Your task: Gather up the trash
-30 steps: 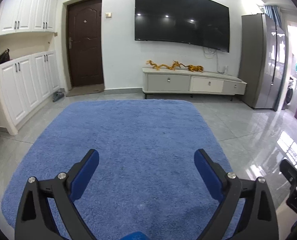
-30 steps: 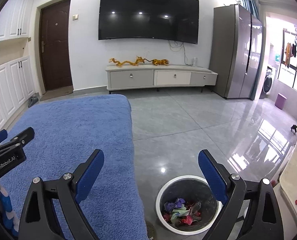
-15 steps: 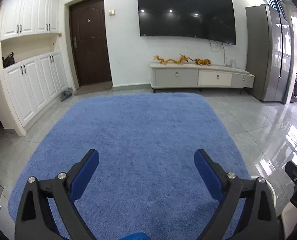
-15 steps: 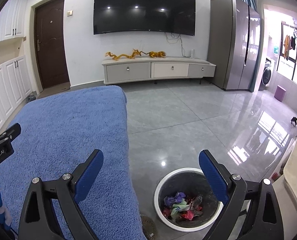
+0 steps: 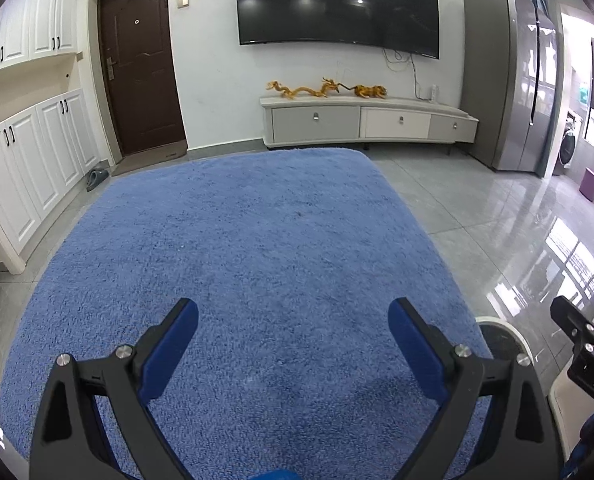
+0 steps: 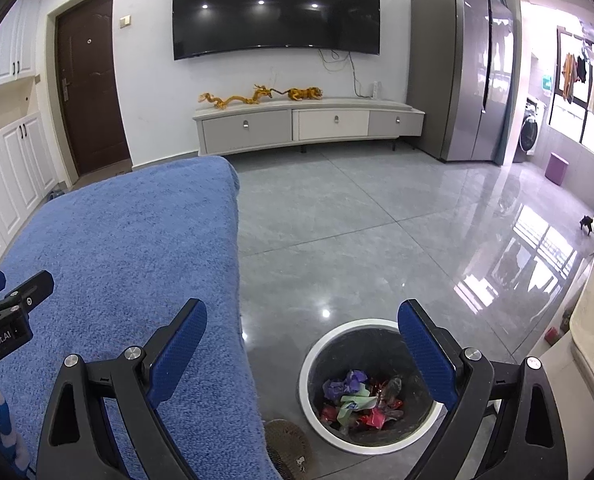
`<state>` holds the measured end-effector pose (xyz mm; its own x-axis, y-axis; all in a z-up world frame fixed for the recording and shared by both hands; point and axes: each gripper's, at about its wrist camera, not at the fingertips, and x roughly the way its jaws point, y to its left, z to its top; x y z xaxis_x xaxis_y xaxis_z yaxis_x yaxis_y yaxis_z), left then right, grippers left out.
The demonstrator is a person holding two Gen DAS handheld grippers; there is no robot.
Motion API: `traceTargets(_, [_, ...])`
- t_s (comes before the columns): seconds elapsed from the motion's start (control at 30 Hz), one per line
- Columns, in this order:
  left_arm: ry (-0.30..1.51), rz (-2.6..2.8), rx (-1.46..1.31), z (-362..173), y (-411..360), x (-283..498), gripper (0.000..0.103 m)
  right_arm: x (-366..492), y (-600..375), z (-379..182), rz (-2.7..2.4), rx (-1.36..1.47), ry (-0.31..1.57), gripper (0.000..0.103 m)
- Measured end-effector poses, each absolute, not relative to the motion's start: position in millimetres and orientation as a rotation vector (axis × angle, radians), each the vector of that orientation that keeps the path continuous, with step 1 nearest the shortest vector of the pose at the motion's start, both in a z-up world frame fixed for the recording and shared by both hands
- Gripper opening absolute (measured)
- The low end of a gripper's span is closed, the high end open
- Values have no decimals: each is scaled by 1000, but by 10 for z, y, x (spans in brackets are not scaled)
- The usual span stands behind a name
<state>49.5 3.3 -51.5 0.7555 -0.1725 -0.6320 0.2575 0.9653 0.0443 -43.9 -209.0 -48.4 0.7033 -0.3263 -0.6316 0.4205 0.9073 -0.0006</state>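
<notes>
Both grippers hang with jaws wide and empty — the left gripper [image 5: 293, 320] over the bare blue blanket [image 5: 237, 260], the right gripper [image 6: 302, 326] above the floor. The trash [image 6: 357, 402] lies in the bin [image 6: 309, 364] — just beside the blanket's edge.

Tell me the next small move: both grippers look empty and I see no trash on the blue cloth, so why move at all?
Probably pull both back and stop. The left gripper and right gripper stand open and empty, the blue cloth shows no litter, and crumpled wrappers already lie in the bin. A final sweep seems optional.
</notes>
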Motion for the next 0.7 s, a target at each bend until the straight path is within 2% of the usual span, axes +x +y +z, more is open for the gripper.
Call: traceTargets(0.7, [696,-244,135,-609,15,514,96,-444,-2104,-558,-468,129,689,95])
